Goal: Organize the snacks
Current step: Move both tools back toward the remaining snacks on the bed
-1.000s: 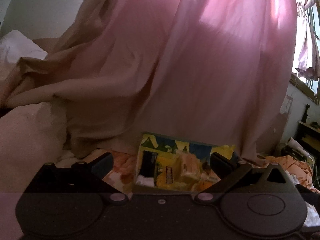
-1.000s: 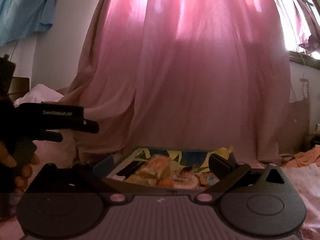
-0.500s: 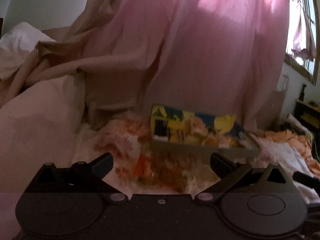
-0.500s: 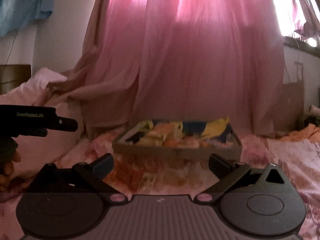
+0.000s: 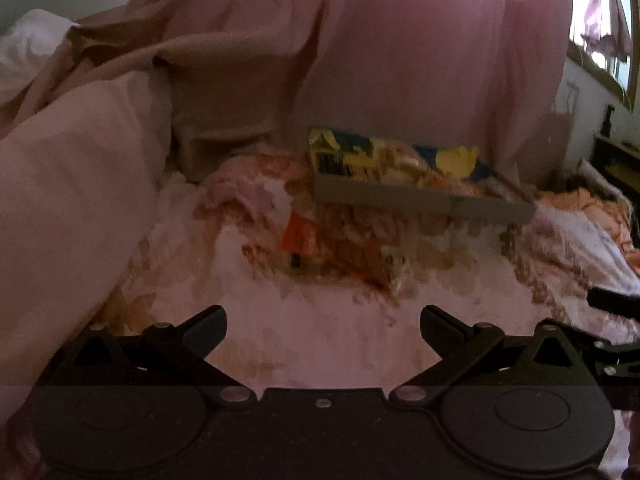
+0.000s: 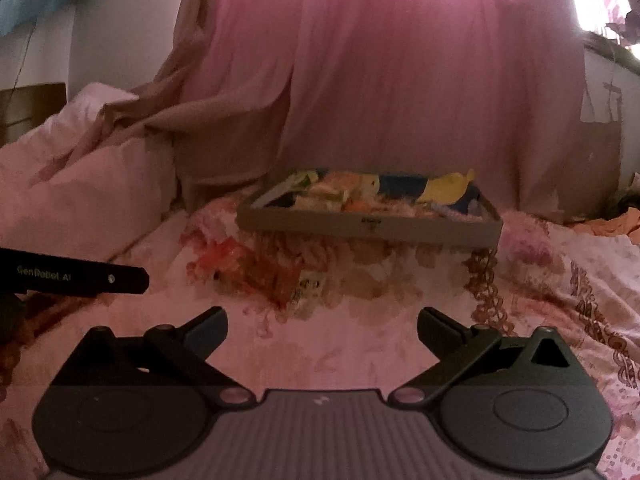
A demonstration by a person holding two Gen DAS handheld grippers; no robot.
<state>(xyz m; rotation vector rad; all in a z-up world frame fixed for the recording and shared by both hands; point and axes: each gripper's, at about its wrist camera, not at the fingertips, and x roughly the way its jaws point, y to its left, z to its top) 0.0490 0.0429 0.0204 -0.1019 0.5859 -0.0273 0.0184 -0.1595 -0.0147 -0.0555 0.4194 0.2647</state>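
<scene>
Because the job is to gather snacks into one place, the grey tray (image 6: 368,228) sits as the collecting point on the floral bedspread (image 6: 560,280), just in front of the pink curtain (image 6: 400,80). It is already heaped with bright packets, among them a yellow-and-blue wrapper (image 6: 444,188) at its far side. On the near side of the tray, just short of its front wall, an orange-red snack packet (image 5: 300,236) lies loose on the cloth; the picture is blurred there, so it may be more than one packet among the printed flowers. In my judgement this stray is what remains to be sorted, and it lies where either tool could reach it before lifting it over the tray's low wall.

To the left of the tray, well apart, a pale quilt (image 5: 68,208) is bunched up. The left gripper (image 5: 323,330) hovers on the near side of the tray above bare bedspread, its fingers spread wide and holding nothing. The right gripper (image 6: 322,330) hangs likewise, jaws parted fully, empty, touching neither packet nor tray. Both point toward the tray, which suits an approach to the loose packet.
</scene>
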